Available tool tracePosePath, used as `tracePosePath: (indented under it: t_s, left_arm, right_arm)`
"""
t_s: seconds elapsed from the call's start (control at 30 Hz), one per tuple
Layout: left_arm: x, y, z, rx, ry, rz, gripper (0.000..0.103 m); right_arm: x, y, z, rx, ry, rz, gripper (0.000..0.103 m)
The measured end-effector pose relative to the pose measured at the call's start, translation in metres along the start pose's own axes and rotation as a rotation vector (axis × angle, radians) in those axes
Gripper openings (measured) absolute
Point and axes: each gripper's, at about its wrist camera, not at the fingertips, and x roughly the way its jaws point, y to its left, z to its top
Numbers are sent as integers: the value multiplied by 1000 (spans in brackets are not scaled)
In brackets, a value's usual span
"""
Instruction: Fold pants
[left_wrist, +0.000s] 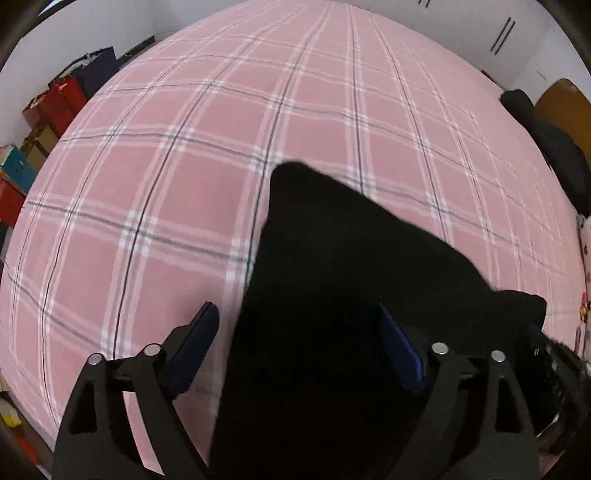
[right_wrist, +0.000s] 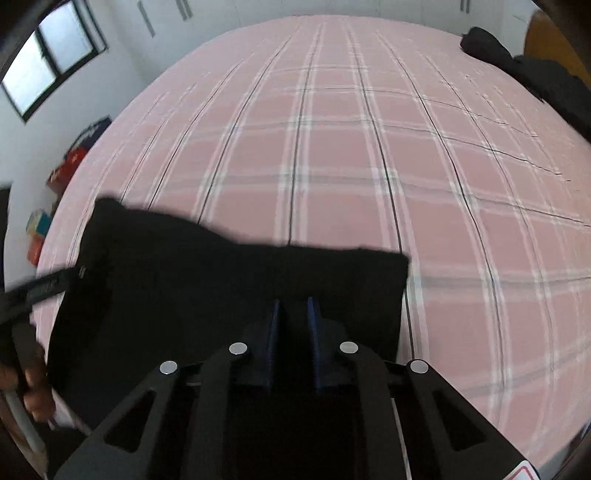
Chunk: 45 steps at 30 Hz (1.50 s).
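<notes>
My left hand-held gripper (left_wrist: 299, 339) stands spread wide, the black pants (left_wrist: 332, 277) lying between its blue fingers (left_wrist: 195, 343) unpinched. My right hand-held gripper (right_wrist: 293, 306) is pressed together on the pants' soft, matte cloth, which lies on the bed's pink plaid sheet (right_wrist: 351, 166).

Soft, even daylight from window (right_wrist: 51, 55); heavy fisheye curving, dark corners; motion blur below window; black cloth (right_wrist: 221, 288) detail lost.

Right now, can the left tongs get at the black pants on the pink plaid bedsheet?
Probably yes: the left tongs stand open with the black fabric pants already between them, nothing blocking.
</notes>
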Motion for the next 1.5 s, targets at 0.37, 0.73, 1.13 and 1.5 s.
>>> tracePosePath:
  t_s: [0.37, 0.73, 1.13, 1.5]
  left_arm:
    - [-34, 14, -10, 63, -75, 86, 87]
    - [-50, 7, 19, 10, -107, 138, 88]
    - [-60, -17, -4, 135, -109, 206, 91]
    - [-98, -22, -83, 157, -126, 143, 92]
  right_arm:
    - [-53, -5, -80, 11, 37, -18, 15]
    - [-80, 19, -39, 49, -63, 88, 17]
    - [-110, 6, -99, 151, -184, -94, 63]
    - [-122, 18, -134, 165, -191, -183, 85]
